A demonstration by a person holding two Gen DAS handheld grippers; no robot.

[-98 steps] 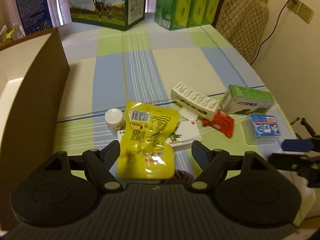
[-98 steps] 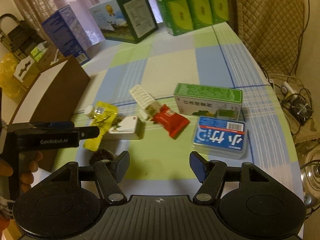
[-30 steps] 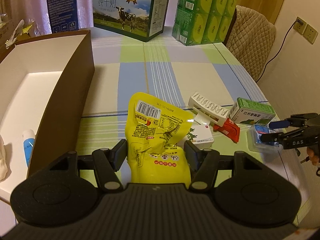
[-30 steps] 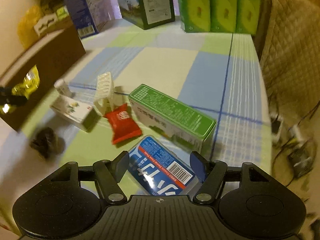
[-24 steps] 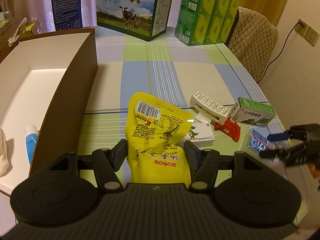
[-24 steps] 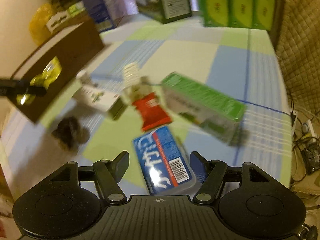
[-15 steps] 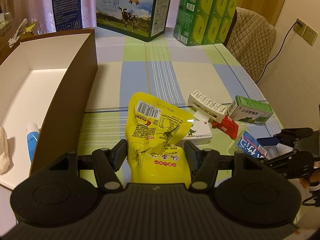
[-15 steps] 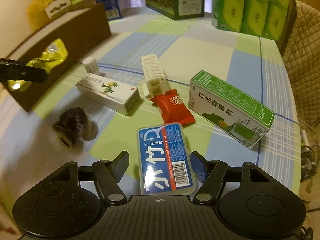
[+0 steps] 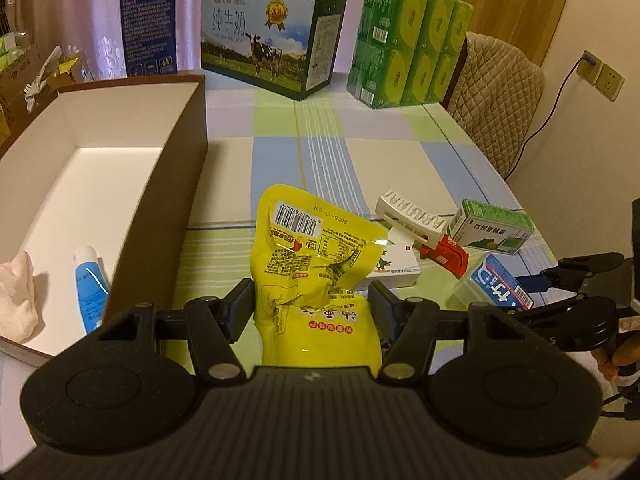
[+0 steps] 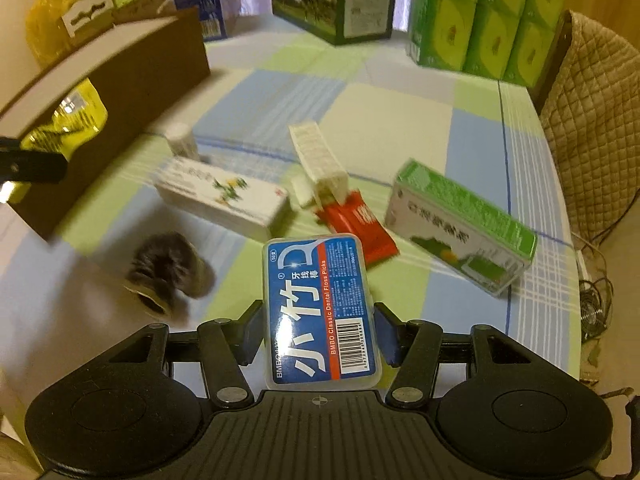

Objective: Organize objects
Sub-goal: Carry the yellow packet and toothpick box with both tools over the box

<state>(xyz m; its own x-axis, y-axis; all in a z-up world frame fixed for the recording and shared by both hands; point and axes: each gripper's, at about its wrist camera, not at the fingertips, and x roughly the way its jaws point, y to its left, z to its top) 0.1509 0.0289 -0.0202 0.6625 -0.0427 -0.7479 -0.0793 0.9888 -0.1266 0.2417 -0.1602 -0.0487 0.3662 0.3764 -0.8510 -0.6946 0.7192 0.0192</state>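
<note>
My left gripper (image 9: 312,308) is shut on a yellow snack pouch (image 9: 316,252), held above the table just right of the open brown box (image 9: 160,184). My right gripper (image 10: 320,332) is shut on a clear case of blue dental floss picks (image 10: 320,304), its fingers pressed on the case's two long sides. In the left wrist view the right gripper (image 9: 528,294) sits at the far right with the floss case (image 9: 496,284) in it. The pouch (image 10: 68,128) shows at the left of the right wrist view, in front of the brown box (image 10: 120,80).
On the checked cloth lie a white medicine box (image 10: 224,200), a white pill organiser (image 10: 318,164), a red packet (image 10: 360,228), a green box (image 10: 460,220), a small white bottle (image 10: 182,142) and a dark fuzzy item (image 10: 168,276). The brown box holds a blue tube (image 9: 90,276) and a white cloth (image 9: 16,296).
My right gripper's fingers have narrowed onto the floss case, which now sits between them. The left gripper has kept the yellow pouch almost still.
</note>
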